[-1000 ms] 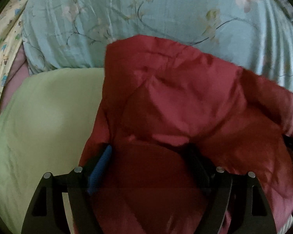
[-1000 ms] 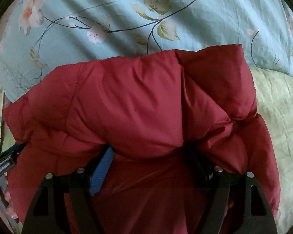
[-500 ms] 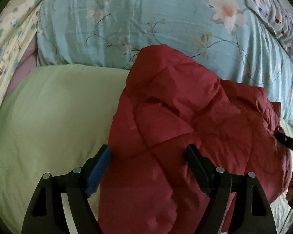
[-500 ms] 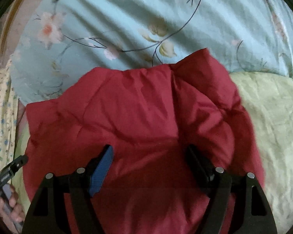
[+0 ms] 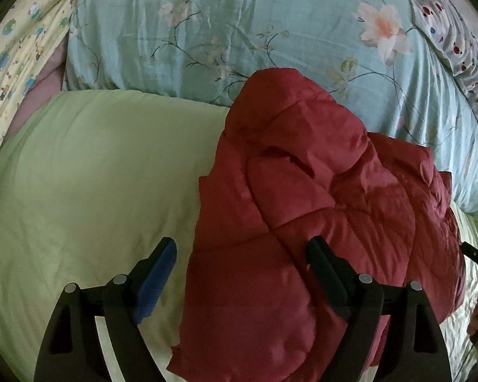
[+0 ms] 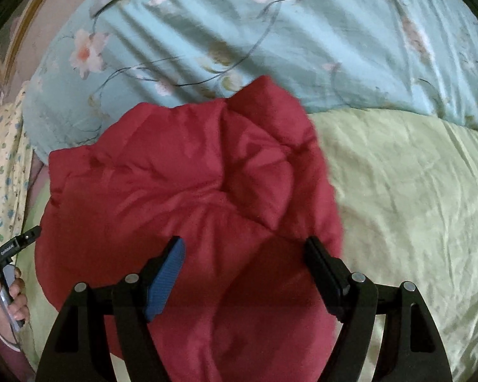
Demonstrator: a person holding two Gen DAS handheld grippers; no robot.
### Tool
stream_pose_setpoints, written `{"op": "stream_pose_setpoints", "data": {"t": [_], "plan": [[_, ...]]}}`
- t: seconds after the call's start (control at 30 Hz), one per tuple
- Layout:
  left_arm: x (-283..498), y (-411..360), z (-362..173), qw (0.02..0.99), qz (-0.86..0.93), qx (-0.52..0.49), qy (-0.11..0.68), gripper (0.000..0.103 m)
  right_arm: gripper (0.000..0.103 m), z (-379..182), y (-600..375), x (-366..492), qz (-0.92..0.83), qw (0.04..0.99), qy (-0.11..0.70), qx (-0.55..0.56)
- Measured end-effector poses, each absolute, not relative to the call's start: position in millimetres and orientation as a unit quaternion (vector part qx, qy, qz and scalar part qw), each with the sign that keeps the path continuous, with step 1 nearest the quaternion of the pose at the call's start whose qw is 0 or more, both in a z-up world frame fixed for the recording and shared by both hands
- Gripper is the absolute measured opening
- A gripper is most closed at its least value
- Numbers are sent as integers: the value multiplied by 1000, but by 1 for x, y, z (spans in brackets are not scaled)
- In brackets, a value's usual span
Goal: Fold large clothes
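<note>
1. Two grippers hang above one red padded jacket (image 5: 318, 210), which lies bundled on a pale green quilt (image 5: 89, 175), its far end resting against a blue floral pillow (image 5: 239, 25).
2. Left gripper (image 5: 242, 262): its jaws have just been opening and stand wide. The jacket's left edge lies below and between them, but neither the blue pad nor the black one presses on cloth, so it holds nothing.
3. Right gripper (image 6: 245, 259): jaws wide apart over the jacket's near right part, also clamping nothing.
4. Long axis: the bundle runs away from both grippers, from the near edge toward the pillow, narrowing at the far end.
5. Each gripper sits over its own side, neither clearly nearer. In the right wrist view the person's left hand (image 6: 12, 299) shows at the jacket's left flank.
6. Judgement: any next fold turns on this near-to-far lie; the fold already looks well advanced.
</note>
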State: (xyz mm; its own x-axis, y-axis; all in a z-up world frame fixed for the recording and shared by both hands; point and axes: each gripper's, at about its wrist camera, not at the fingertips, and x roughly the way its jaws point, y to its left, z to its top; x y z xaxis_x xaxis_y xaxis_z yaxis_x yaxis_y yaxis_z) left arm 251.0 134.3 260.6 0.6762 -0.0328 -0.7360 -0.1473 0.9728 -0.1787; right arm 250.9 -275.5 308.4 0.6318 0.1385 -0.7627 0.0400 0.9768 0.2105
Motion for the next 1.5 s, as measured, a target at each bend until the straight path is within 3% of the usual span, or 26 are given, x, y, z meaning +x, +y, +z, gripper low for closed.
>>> {"op": "stream_pose_setpoints", "data": {"t": [0.33,0.5,0.87,0.9,0.97,1.03,1.17,1.2,1.3,1.5], "plan": [[253,155,255,905,37,-143,399,89,79,299,-316,242,1,887,435,157],[263,165,240,893,18,-175,415,99,85,280,-323,245,19,872,449,194],[286,202,177,811,-93,-377,437,102,90,233,-321,263,117,810,477,319],[288,200,174,809,-104,-381,436,100,90,231,-321,264,120,808,476,325],[290,195,174,808,-126,-381,431,72,88,230,-319,265,125,804,475,335],[293,187,180,817,-130,-362,430,62,84,231,-315,267,126,804,476,332],[288,179,195,833,-133,-328,424,44,56,239,-308,265,128,806,477,325],[284,178,198,836,-135,-324,421,42,50,242,-308,264,129,807,477,323],[274,172,213,845,-138,-309,415,39,44,253,-304,256,129,811,479,311],[240,165,237,856,-147,-285,405,37,41,272,-292,229,128,817,486,284]]}}
